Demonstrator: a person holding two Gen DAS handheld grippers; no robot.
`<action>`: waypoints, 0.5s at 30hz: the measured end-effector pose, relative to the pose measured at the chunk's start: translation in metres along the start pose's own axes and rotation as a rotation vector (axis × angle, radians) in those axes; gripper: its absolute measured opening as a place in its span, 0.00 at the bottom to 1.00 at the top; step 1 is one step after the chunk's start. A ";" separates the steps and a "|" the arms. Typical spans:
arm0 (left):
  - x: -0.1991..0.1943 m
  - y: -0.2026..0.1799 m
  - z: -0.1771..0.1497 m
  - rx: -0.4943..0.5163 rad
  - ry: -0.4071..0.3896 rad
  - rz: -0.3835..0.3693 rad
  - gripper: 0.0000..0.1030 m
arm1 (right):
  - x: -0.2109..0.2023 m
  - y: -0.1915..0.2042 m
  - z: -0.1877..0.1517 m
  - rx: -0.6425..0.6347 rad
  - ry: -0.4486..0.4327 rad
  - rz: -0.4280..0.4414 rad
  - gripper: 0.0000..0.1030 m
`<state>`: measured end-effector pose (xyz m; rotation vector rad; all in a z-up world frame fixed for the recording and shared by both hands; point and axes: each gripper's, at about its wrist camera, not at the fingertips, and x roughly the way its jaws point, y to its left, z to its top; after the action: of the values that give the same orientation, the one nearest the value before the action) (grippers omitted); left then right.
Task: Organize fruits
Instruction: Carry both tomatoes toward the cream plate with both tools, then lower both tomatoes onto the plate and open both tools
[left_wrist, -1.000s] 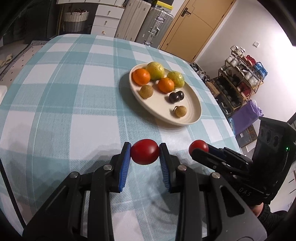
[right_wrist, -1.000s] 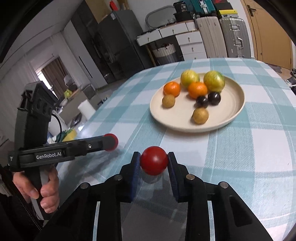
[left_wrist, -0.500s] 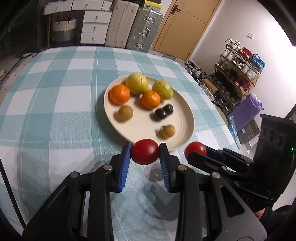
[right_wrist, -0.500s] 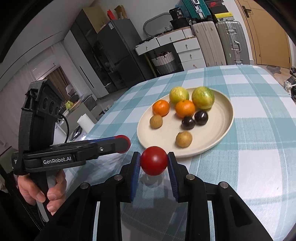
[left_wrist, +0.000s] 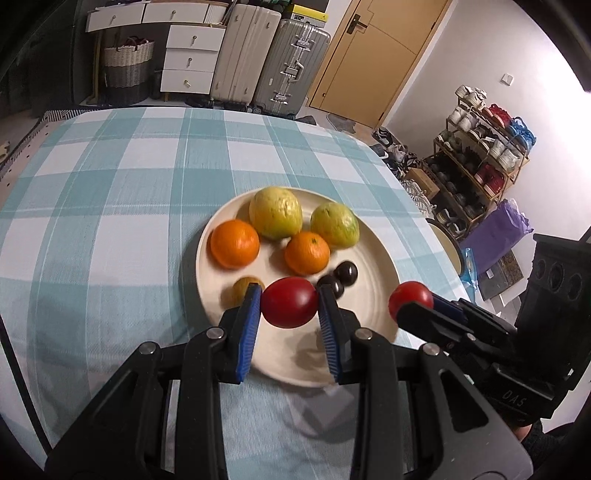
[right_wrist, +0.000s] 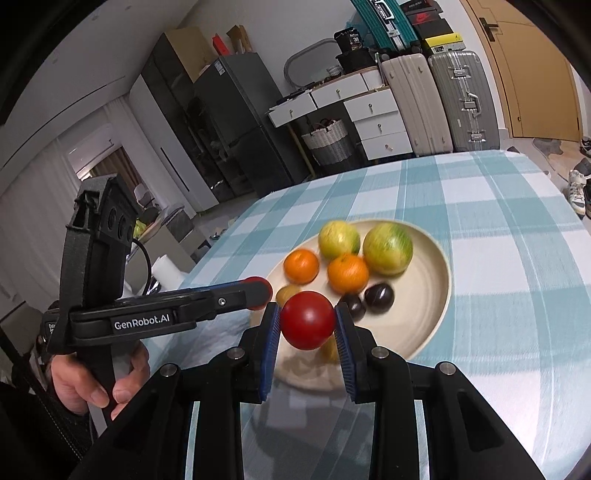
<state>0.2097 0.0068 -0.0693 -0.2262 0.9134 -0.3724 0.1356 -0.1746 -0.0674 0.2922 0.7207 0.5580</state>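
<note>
The left gripper (left_wrist: 290, 306) had its blue-padded jaws closed on a round glossy red tomato (left_wrist: 290, 302), pads pressing both sides w/ the fruit seated right at the tips, its front bulging past them. It hung above the near part of the round cream ceramic plate (left_wrist: 373, 258), not touching it. The right gripper (right_wrist: 307, 323) was likewise clamped on a second round red tomato (right_wrist: 307, 319), held centred btw. the pads at the tips, over the plate's near rim. In the left wrist view that second tomato showed to the right, near the plate's right edge, so the two held fruits were near each other but apart. The plate sat on the surface covered w/ a teal-and-white checked cloth (left_wrist: 110, 221). On the plate: two yellow-green round fruits (left_wrist: 275, 212) at the far side, two orange mandarins (left_wrist: 234, 243) in front of them, two small dark plums (left_wrist: 345, 273) just beside each other, and a small tan-brown round fruit (left_wrist: 243, 286) partly hidden behind the left jaw pad. A person's hand (right_wrist: 92, 384) gripped the left gripper's black handle in the right wrist view. Parts of both views were motion-blurred.
</note>
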 end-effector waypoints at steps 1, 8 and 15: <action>0.003 0.000 0.002 0.000 0.003 -0.001 0.27 | 0.002 -0.002 0.003 0.002 -0.001 0.001 0.29; 0.025 -0.004 0.013 0.012 0.026 -0.012 0.27 | 0.012 -0.016 0.016 0.012 -0.002 -0.015 0.29; 0.040 -0.003 0.015 0.013 0.045 -0.011 0.27 | 0.021 -0.032 0.021 0.025 0.011 -0.075 0.29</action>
<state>0.2434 -0.0119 -0.0886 -0.2117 0.9545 -0.3947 0.1753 -0.1897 -0.0771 0.2849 0.7466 0.4800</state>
